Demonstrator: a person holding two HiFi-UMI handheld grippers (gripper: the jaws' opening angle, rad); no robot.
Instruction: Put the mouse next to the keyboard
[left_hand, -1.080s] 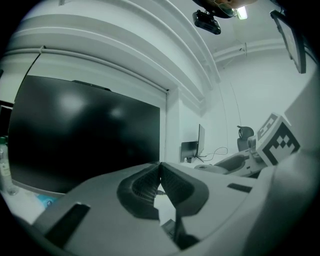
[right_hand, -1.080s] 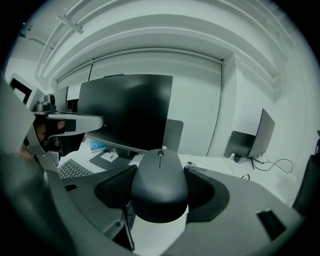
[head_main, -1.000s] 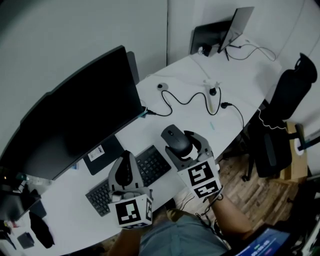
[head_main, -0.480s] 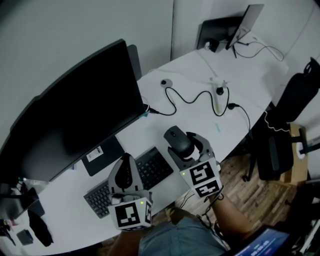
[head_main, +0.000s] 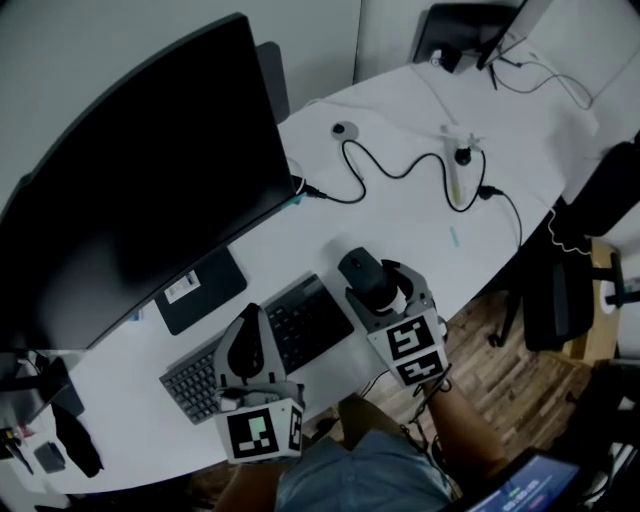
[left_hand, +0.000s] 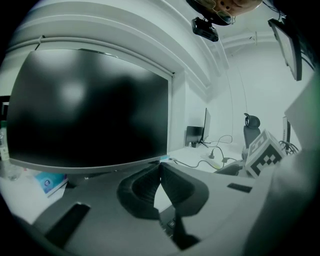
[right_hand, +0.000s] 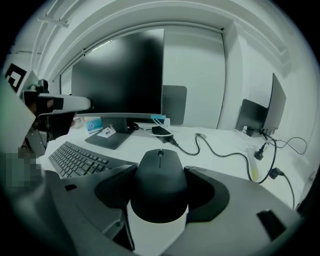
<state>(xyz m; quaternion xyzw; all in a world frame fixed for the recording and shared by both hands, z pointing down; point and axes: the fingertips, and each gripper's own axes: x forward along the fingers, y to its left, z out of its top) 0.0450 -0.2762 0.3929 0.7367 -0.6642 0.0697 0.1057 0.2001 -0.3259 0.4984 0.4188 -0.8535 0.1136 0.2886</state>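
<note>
A black mouse (head_main: 360, 272) (right_hand: 160, 182) sits between the jaws of my right gripper (head_main: 375, 282) (right_hand: 160, 172), and both pads press its sides. It is just off the right end of the black keyboard (head_main: 310, 320) (right_hand: 75, 157), over the white table (head_main: 420, 235). Whether it rests on the table I cannot tell. My left gripper (head_main: 251, 315) (left_hand: 160, 167) hangs over the middle of the keyboard. Its jaws meet at the tips with nothing between them.
A large dark monitor (head_main: 130, 190) on a flat stand (head_main: 195, 295) is behind the keyboard. A black cable (head_main: 400, 170) and a power strip (head_main: 457, 180) lie farther back. Beyond the table's right edge is an office chair (head_main: 600, 190), and a laptop (head_main: 470, 20) stands at the far end.
The head view has shifted, so the desk sits higher in the picture. The right gripper keeps the mouse beside the keyboard's right end. The left gripper stays over the keyboard.
</note>
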